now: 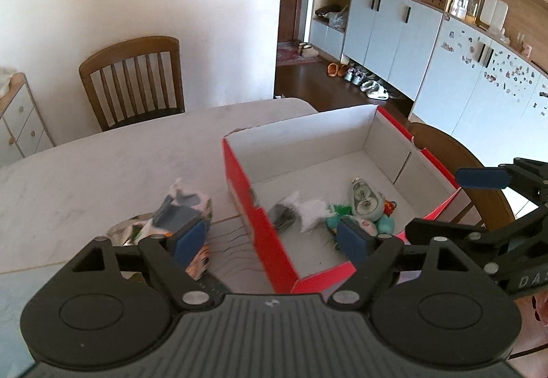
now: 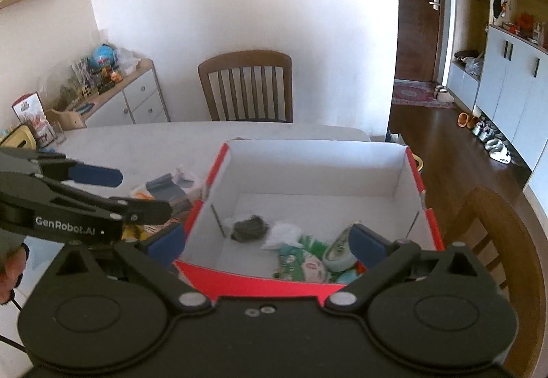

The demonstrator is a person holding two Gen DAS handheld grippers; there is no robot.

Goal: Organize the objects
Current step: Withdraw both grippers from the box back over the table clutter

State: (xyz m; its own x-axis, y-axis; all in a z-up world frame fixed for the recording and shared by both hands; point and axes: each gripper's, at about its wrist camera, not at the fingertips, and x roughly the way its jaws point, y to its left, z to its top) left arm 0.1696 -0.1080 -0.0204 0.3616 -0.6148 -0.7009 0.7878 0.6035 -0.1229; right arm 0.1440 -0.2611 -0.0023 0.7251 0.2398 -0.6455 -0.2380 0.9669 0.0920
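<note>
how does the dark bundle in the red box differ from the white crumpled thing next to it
The dark bundle is greyish-black and compact, almost rounded; the white crumpled thing is bright white and spread out with ragged, pointed edges. The dark bundle lies nearer the box's left wall, while the white one lies toward the middle, against the green packet. Both rest on the floor of the red box, at its near end, and neither is held.

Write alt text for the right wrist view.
An open right gripper hovers over a red box with a white interior on a pale table, holding a dark bundle, white crumpled item and green packets. The left gripper enters from the left.
</note>
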